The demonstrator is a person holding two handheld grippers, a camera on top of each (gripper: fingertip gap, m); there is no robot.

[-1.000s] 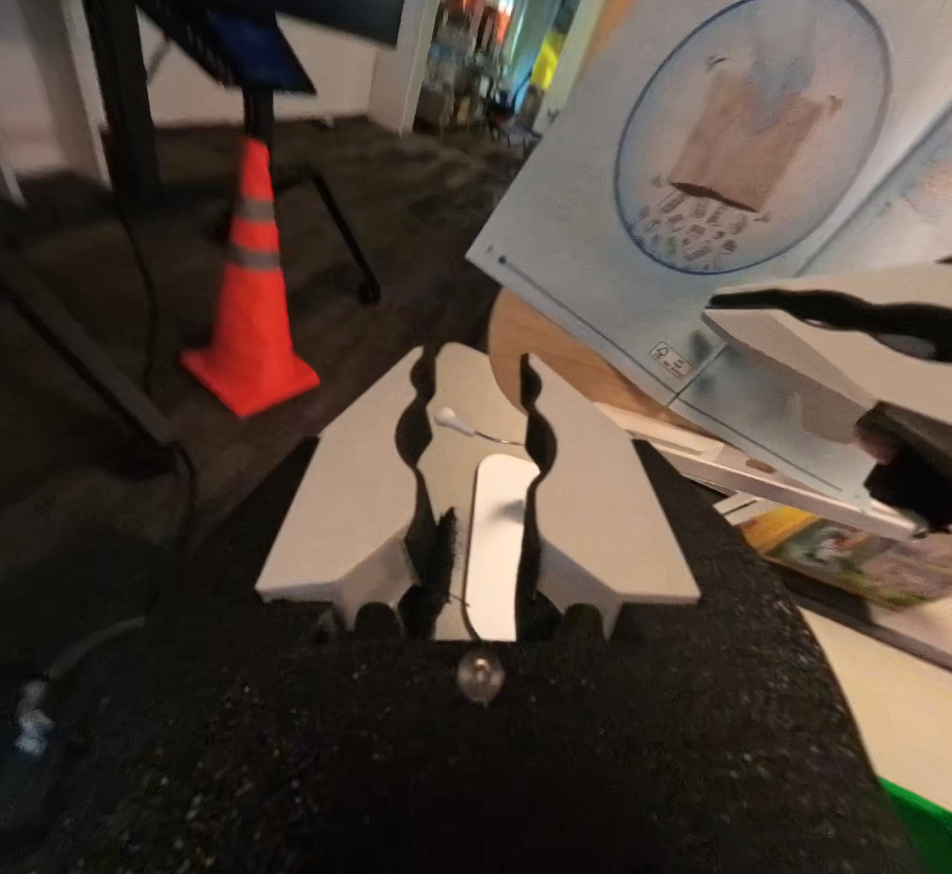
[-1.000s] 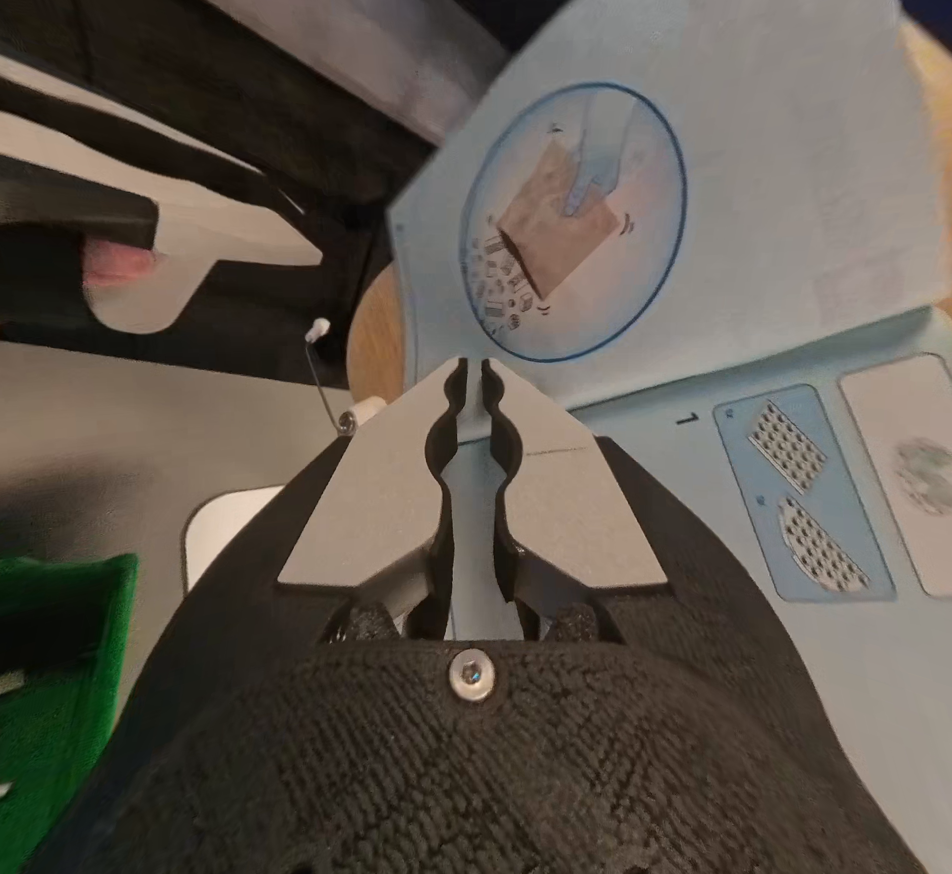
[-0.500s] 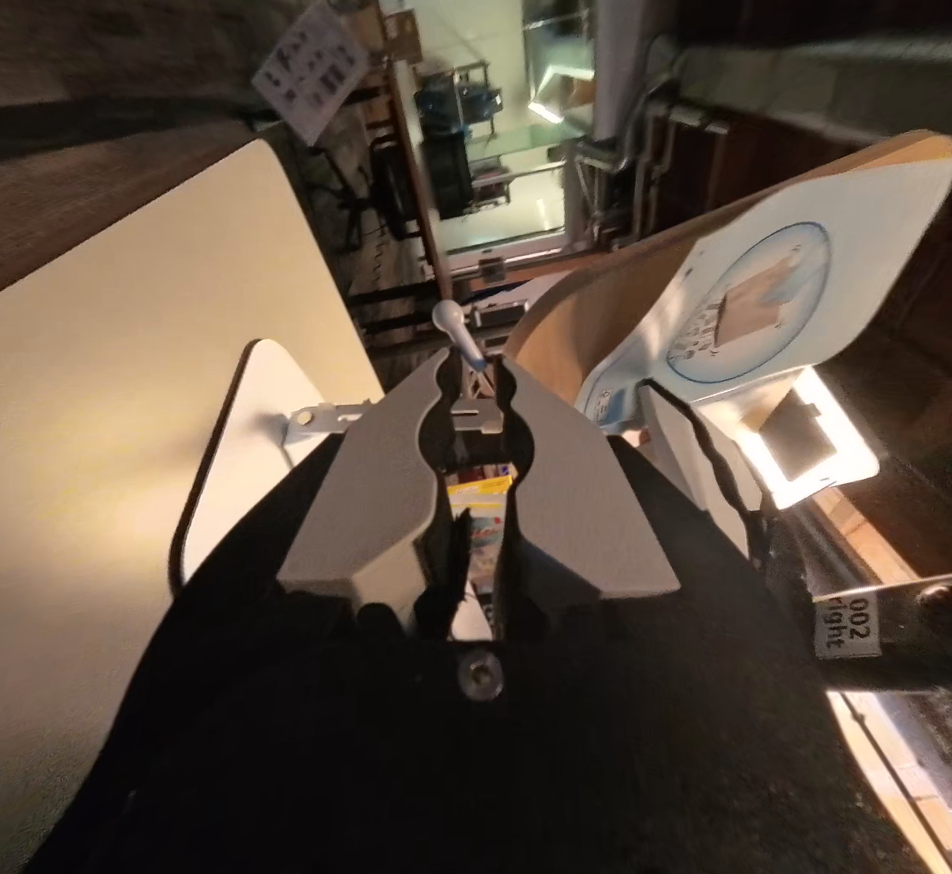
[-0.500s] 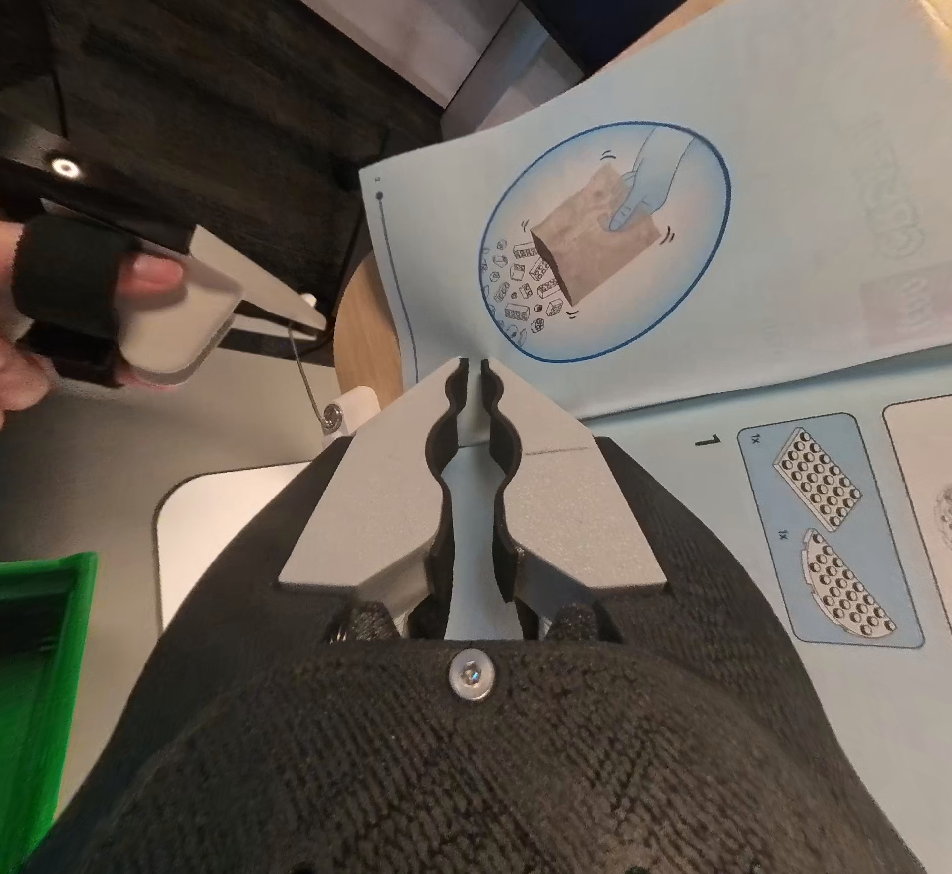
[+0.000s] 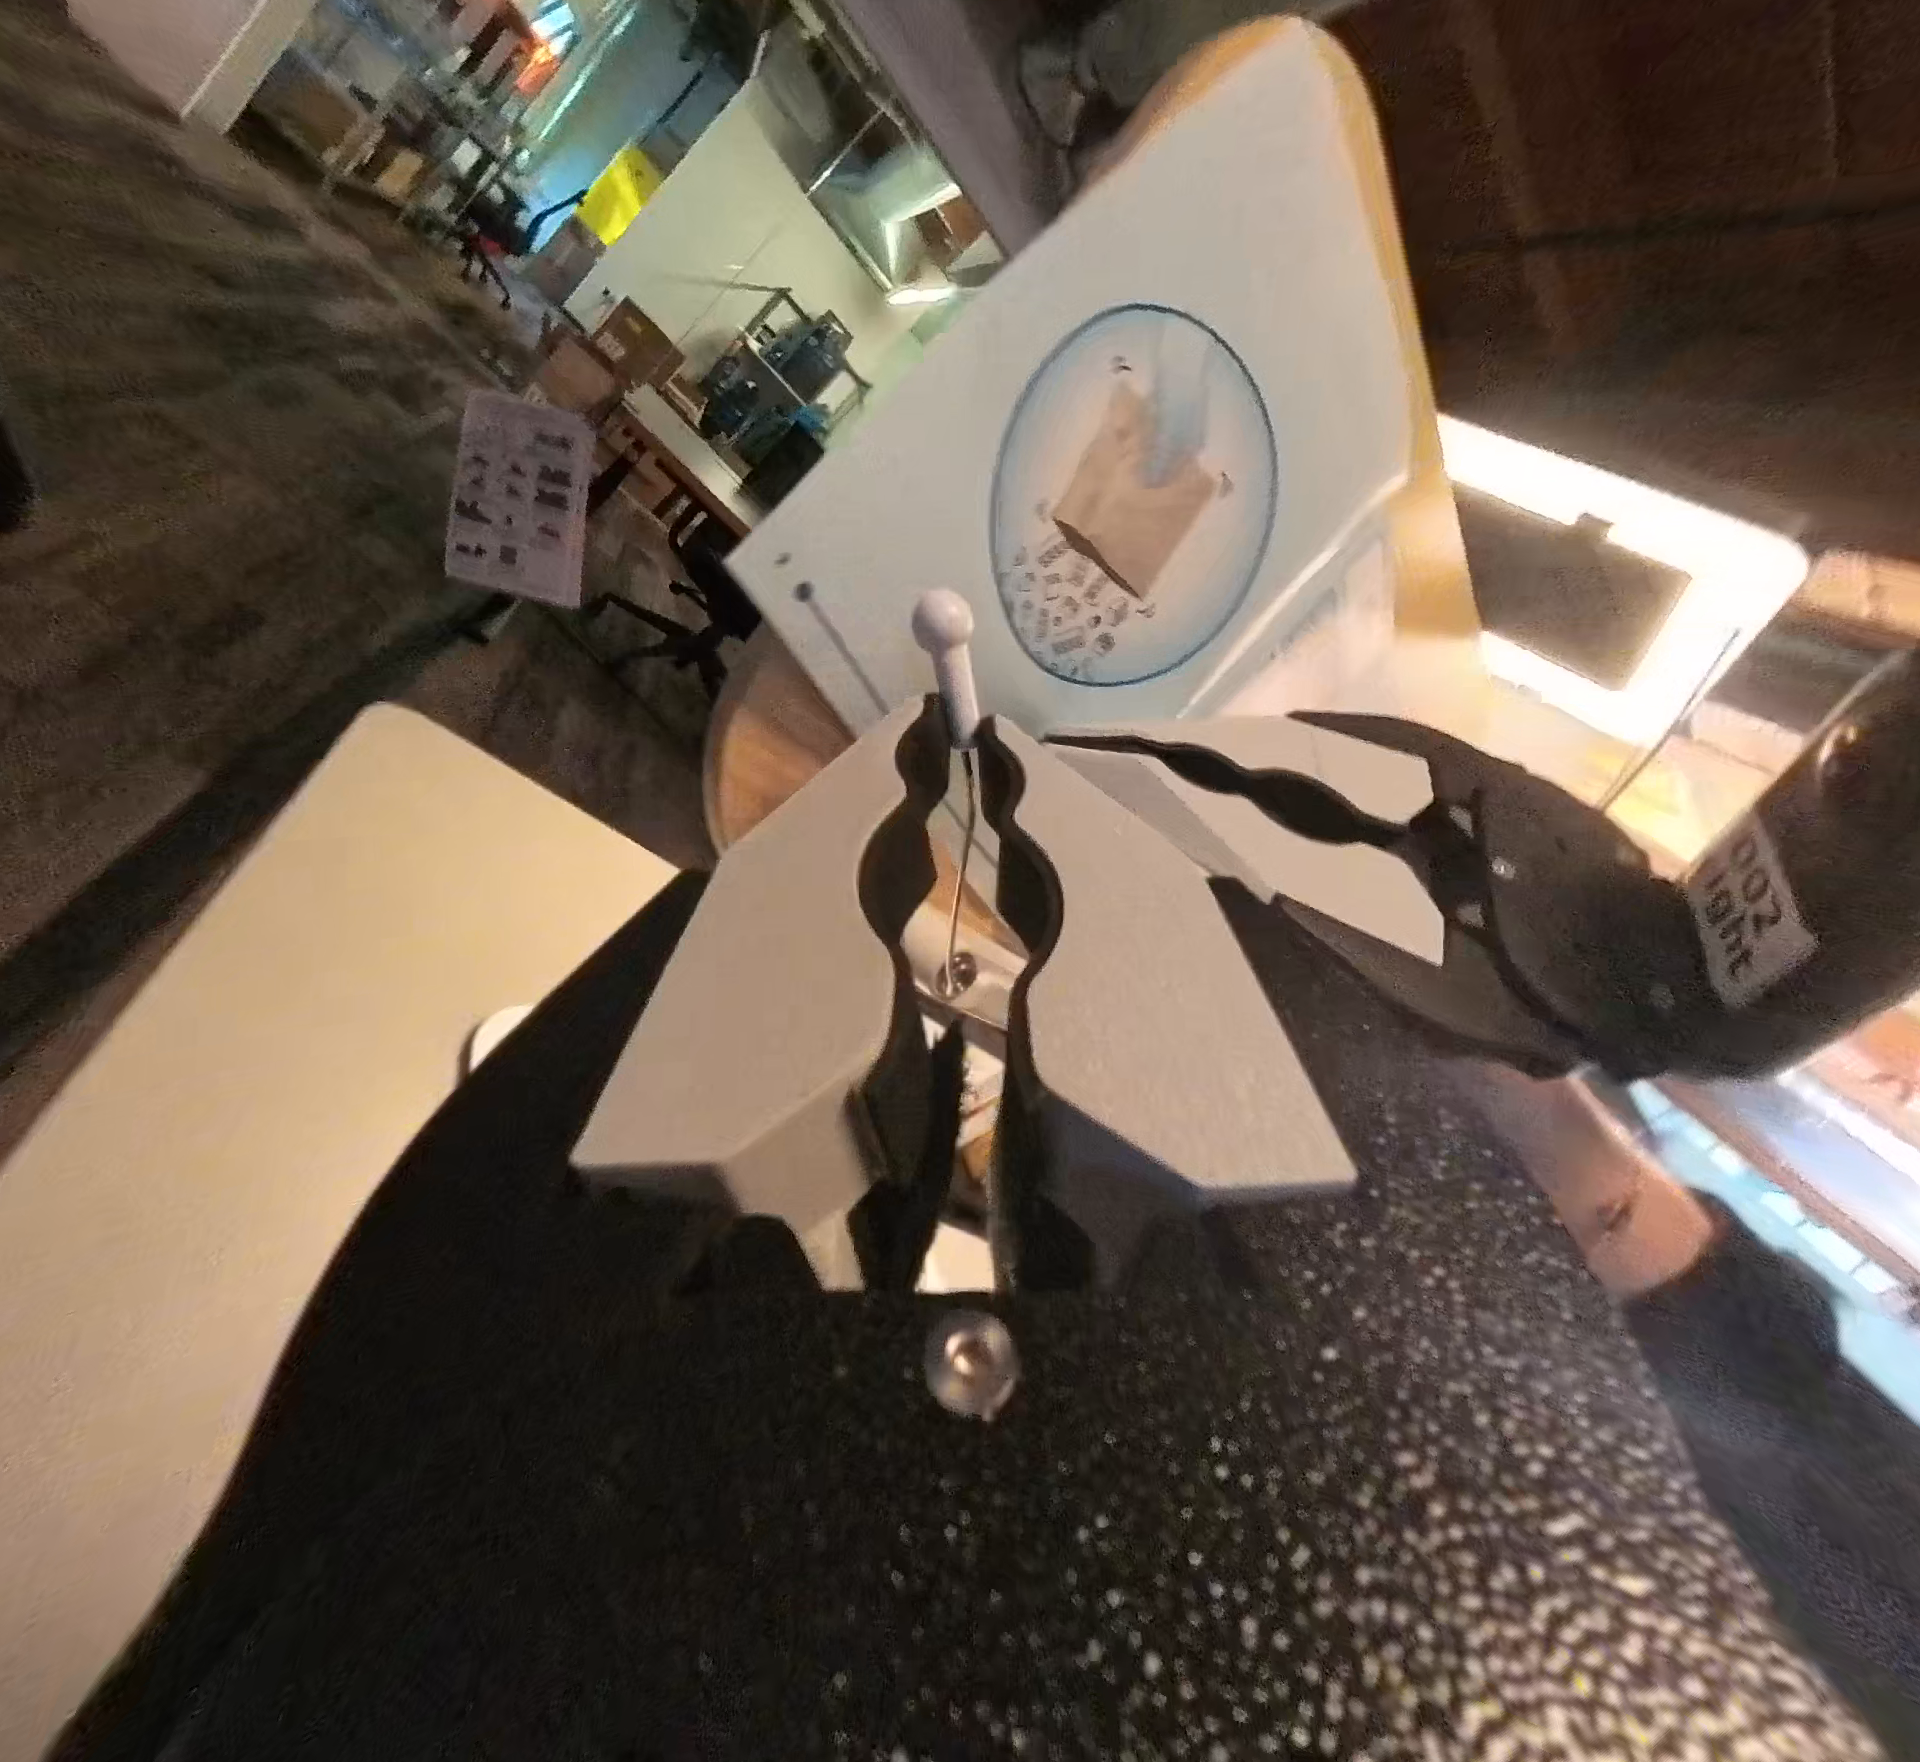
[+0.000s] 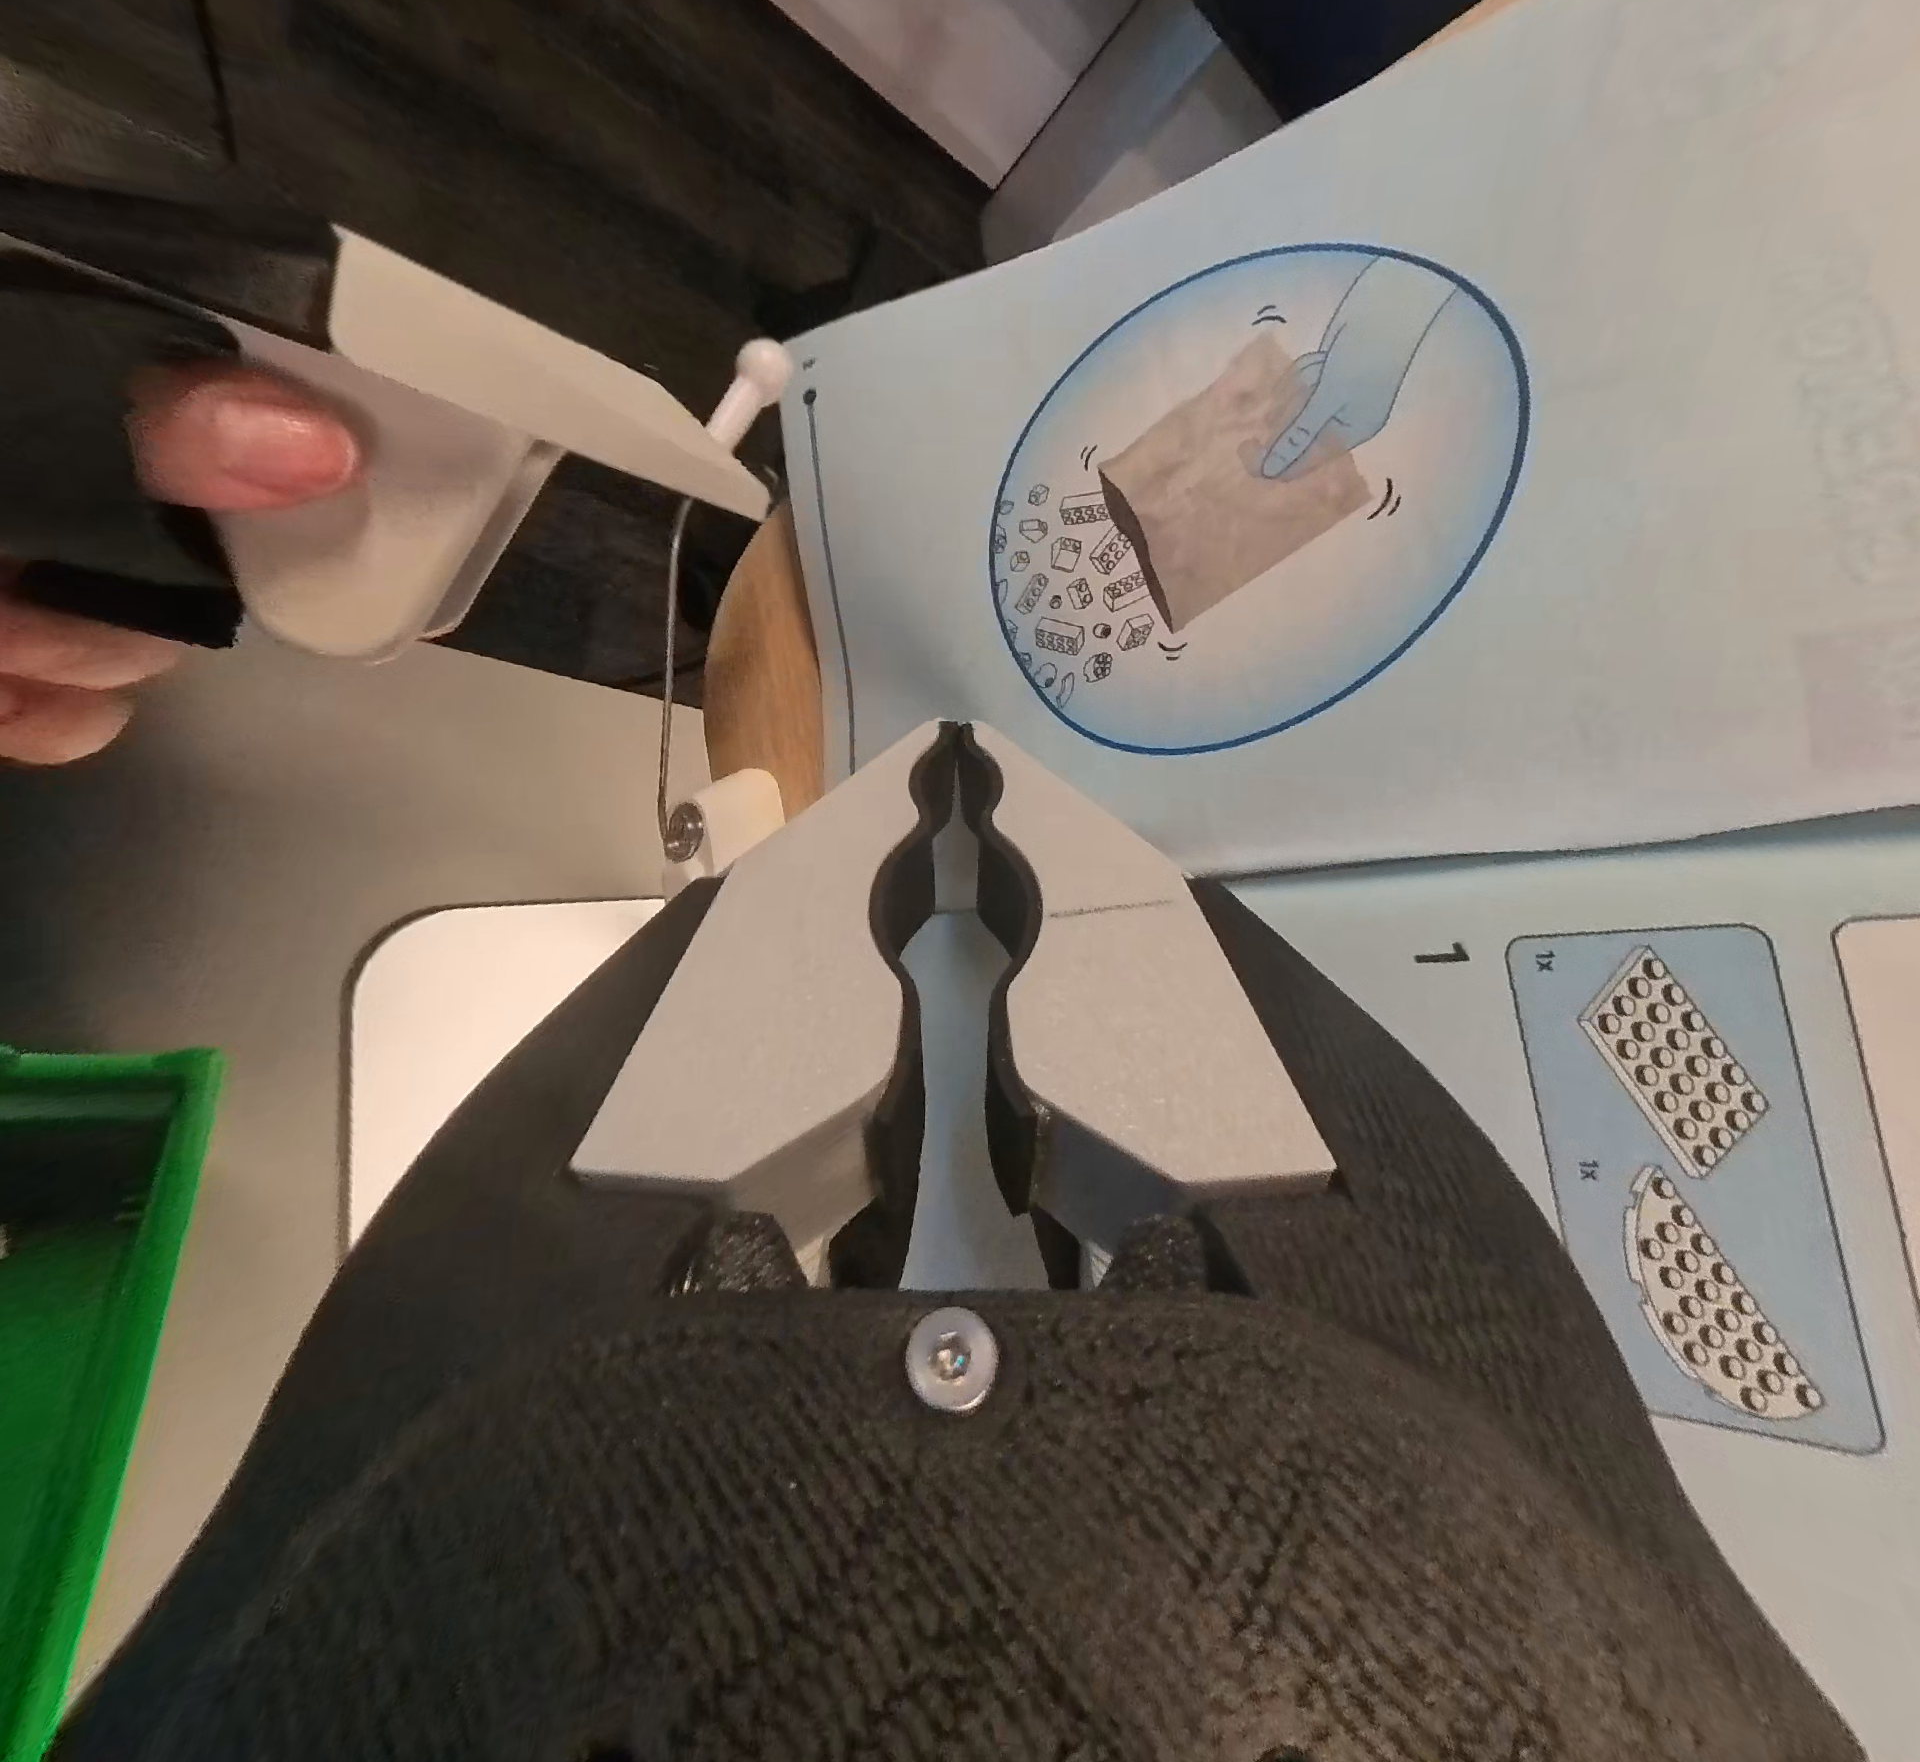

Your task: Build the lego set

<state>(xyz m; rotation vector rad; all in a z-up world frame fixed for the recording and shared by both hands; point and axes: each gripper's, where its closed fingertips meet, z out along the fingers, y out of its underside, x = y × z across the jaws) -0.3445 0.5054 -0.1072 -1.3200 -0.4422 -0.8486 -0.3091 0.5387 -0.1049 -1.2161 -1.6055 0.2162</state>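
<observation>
The pale blue instruction booklet stands open on a round wooden stand. A wire page holder with a white ball tip rises at the stand's left edge. My left gripper is shut on this wire holder just below the white tip. In the right wrist view it comes in from the left, held by a person's hand. My right gripper is shut on the lower edge of the booklet's upper page. It also shows in the left wrist view, right beside my left gripper.
A green tray sits at the lower left. A white rounded board lies on the pale table under my right gripper. Beyond the table edge are dark floor and shelving. About 6 centimeters separates my left fingertips from my right.
My left gripper has swung round to the stand and closed on the wire page holder. My right gripper's tips have closed fully on the page. The page has tilted back.
</observation>
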